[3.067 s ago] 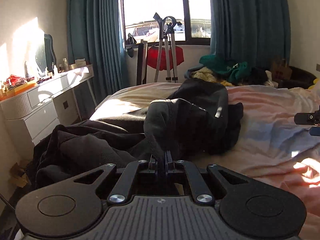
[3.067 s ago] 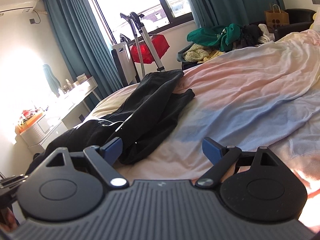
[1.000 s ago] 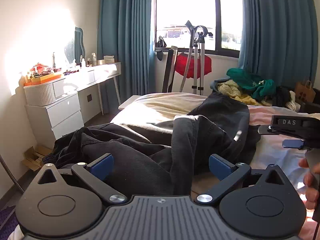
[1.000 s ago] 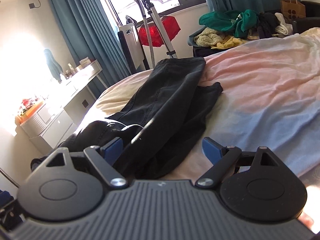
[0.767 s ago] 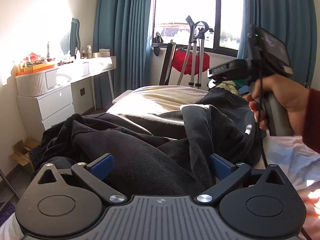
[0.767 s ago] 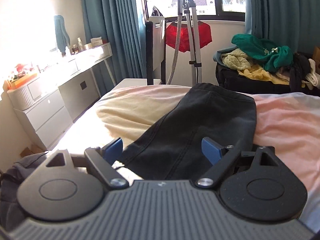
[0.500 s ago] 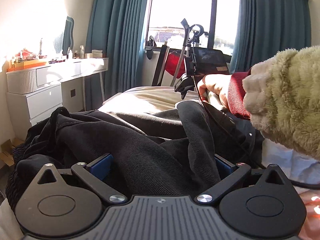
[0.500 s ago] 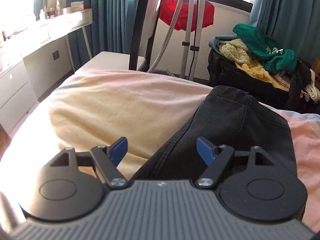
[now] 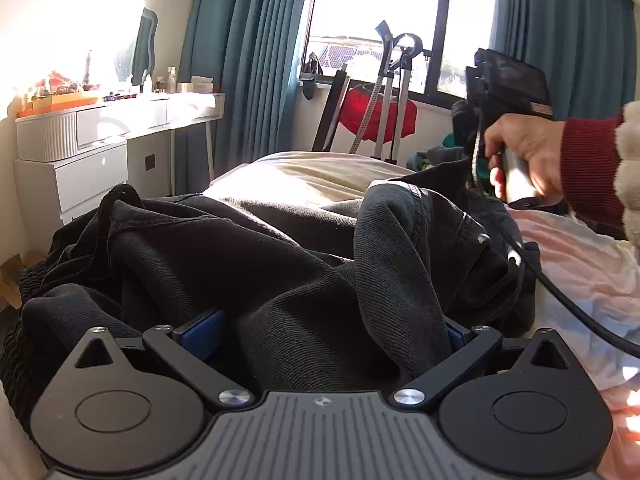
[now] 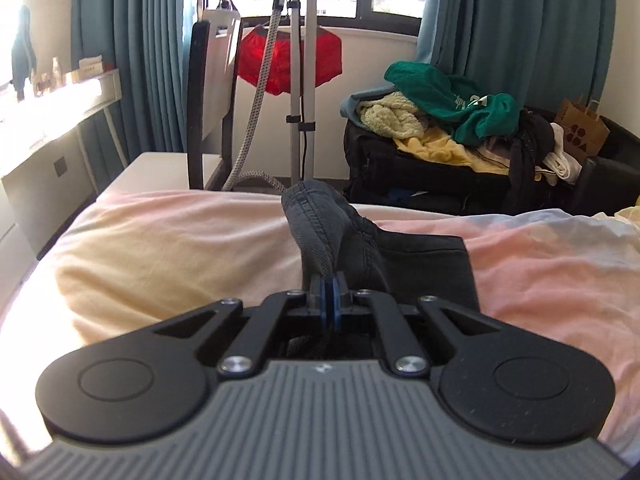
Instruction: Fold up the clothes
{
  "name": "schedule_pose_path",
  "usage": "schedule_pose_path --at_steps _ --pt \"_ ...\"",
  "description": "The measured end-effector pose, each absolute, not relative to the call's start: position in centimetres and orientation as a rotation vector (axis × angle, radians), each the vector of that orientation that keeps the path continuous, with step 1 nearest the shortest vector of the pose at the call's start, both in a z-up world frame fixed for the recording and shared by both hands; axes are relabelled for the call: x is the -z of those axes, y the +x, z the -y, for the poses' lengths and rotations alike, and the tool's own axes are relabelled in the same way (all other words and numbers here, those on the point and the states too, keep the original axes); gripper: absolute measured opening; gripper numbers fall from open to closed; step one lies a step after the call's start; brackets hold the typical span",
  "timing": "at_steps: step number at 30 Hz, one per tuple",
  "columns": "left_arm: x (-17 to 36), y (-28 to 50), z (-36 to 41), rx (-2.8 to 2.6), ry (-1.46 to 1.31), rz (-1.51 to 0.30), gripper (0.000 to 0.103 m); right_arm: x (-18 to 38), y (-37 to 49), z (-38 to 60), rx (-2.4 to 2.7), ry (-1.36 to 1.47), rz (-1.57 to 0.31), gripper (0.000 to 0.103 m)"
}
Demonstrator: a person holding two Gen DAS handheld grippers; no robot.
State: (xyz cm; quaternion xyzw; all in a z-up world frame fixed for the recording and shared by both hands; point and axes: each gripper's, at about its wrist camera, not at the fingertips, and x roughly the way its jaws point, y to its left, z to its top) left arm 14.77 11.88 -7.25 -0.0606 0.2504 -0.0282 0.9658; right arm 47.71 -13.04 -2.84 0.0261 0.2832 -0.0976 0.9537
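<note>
Black trousers (image 9: pixel 304 264) lie crumpled across the near end of the bed (image 10: pixel 160 248), a heavy twill or denim by the look of the weave and the thick stitched seams. Nearest the left wrist camera, the left gripper (image 9: pixel 320 332) stands with its jaws spread wide, blue pads either side of a raised ridge of the cloth and pressed into it, but not closed on anything. Beyond that, the fabric mounds up in loose folds toward the side of the bed by the white dresser (image 9: pixel 80 152). Farther across, the right gripper (image 10: pixel 329 300) has its jaws pinched tight on a hemmed end of the trousers, which rises in a stiff little peak just past the fingertips; the person's right hand (image 9: pixel 524 152) shows in the left view gripping that tool's handle. I judge the cloth soft enough to drape yet weighty, so it should hold a crease and not slide about, though a single-point lift will drag the rest behind. The hem or waistband, where the layers are doubled and stitched, looks the surest hold. Behind the bed stand a garment steamer (image 10: pixel 300 80), a heap of clothes (image 10: pixel 440 120) and teal curtains (image 10: pixel 520 40).
</note>
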Motion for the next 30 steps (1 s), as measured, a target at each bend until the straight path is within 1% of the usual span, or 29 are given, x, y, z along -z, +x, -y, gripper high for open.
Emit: schedule_pose_path --at_steps 2,5,9,12,15,22,24,27,28,30 --pt "6.7 14.4 -12.2 0.062 -0.151 -0.503 0.103 0.4 43.7 15.9 0.218 0.095 -0.519 0.006" --pt "5.7 13.5 -12.2 0.083 -0.176 -0.506 0.103 -1.9 37.1 20.9 0.237 0.185 -0.461 0.006" --pt "4.6 11.8 -10.7 0.096 -0.147 -0.504 0.103 -2.0 28.0 27.1 0.268 0.347 -0.403 0.006" --pt "4.5 10.6 -9.9 0.08 -0.143 -0.504 0.103 0.1 22.3 31.3 0.322 0.472 -0.414 0.006" --pt "4.9 9.7 -8.9 0.064 -0.113 -0.512 0.103 2.6 17.7 34.4 0.37 0.591 -0.476 0.006" --pt "5.2 8.3 -6.8 0.041 -0.027 -0.516 0.102 12.4 8.7 40.6 0.322 1.123 -0.684 0.007" --pt "5.2 7.8 -6.4 0.042 -0.008 -0.519 0.102 13.7 7.0 41.0 0.315 1.216 -0.671 0.008" --pt "5.0 7.1 -6.3 0.038 -0.003 -0.523 0.102 14.0 5.5 41.5 0.331 1.276 -0.639 0.009" --pt "5.0 6.9 -6.4 0.035 -0.007 -0.522 0.102 14.1 5.1 41.7 0.337 1.299 -0.627 0.012" --pt "4.8 6.5 -6.8 0.036 -0.031 -0.521 0.103 14.6 4.4 42.4 0.34 1.362 -0.601 0.028"
